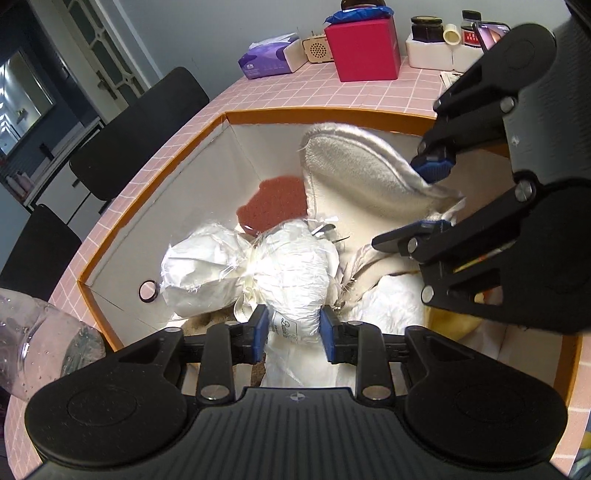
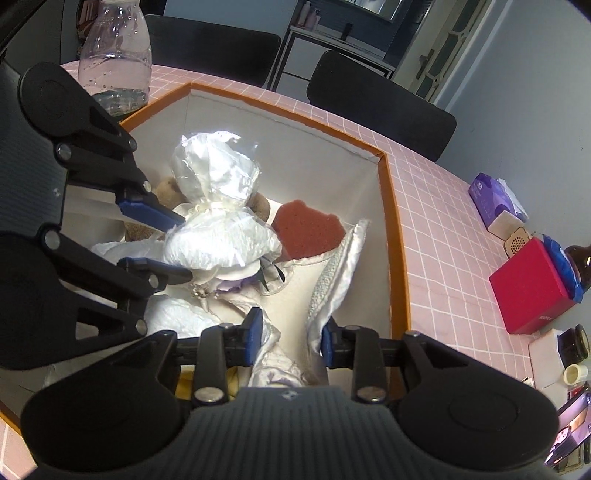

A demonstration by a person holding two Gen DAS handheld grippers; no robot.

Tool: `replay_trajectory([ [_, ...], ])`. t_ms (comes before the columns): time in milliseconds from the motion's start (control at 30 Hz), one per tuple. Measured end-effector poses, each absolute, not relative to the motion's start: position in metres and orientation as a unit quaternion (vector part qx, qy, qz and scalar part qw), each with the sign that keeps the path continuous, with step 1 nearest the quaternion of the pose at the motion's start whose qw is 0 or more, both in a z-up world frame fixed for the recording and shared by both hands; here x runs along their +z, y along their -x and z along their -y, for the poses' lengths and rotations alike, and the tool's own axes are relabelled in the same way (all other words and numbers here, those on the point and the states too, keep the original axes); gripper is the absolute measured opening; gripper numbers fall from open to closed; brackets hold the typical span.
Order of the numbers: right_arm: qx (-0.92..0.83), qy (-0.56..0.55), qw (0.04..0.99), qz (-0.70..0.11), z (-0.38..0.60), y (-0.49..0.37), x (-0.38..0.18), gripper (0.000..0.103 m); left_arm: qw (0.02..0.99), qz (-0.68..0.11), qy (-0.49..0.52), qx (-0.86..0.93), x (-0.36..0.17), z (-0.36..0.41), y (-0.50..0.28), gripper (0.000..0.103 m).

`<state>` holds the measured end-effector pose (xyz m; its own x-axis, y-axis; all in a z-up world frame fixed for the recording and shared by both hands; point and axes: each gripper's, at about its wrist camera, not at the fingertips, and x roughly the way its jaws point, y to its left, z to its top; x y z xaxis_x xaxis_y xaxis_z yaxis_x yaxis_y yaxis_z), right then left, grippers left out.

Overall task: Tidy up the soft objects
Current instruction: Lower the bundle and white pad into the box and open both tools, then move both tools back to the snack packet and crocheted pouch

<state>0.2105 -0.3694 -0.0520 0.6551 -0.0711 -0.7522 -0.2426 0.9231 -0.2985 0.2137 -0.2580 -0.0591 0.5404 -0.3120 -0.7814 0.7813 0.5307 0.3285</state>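
Note:
An orange-rimmed box (image 1: 325, 112) with white walls stands on the pink tiled table and holds soft things. My left gripper (image 1: 293, 334) is shut on a white plastic-wrapped bundle (image 1: 255, 266) tied in the middle, low inside the box; the bundle shows in the right wrist view (image 2: 218, 206) with the left gripper (image 2: 177, 247) on it. My right gripper (image 2: 291, 336) is inside the box, its jaws around the edge of a cream padded cloth (image 2: 332, 266), which stands against the far wall in the left wrist view (image 1: 358, 173); there the right gripper (image 1: 424, 199) comes in from the right. A red sponge (image 1: 275, 203) lies on the box floor.
A clear plastic bottle (image 2: 116, 55) stands by the box's corner. A red box (image 1: 364, 48), a purple tissue pack (image 1: 267, 55), jars (image 1: 426, 27) and a phone (image 1: 491, 33) sit at the table's far side. Black chairs (image 1: 140, 129) line the table edge.

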Motion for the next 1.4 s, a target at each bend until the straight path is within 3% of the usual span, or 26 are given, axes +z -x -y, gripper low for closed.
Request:
replay_trajectory([
  [233,0.044,0.166,0.908,-0.381,0.377,-0.197,-0.023,0.039,0.824,-0.312,-0.325,-0.345,-0.036,0.245,-0.195,0.057],
  [367,0.041,0.155,0.915,-0.37,0.378,-0.187,-0.011,0.042,0.838,-0.288,-0.303,-0.351,-0.018,0.231,-0.179,0.062],
  [700,0.056,0.121,0.94,-0.315,0.354,-0.147,0.019,0.059,0.903,-0.213,-0.182,-0.326,0.009,0.162,-0.135,0.062],
  [1100,0.119,0.079,0.956,-0.258,0.271,-0.095,0.004,0.059,0.958,-0.162,-0.093,-0.216,-0.002,0.074,-0.093,0.061],
  [1400,0.136,0.047,0.965,-0.22,0.212,-0.096,-0.017,0.059,0.971,-0.191,-0.057,-0.135,-0.019,0.008,-0.101,0.061],
])
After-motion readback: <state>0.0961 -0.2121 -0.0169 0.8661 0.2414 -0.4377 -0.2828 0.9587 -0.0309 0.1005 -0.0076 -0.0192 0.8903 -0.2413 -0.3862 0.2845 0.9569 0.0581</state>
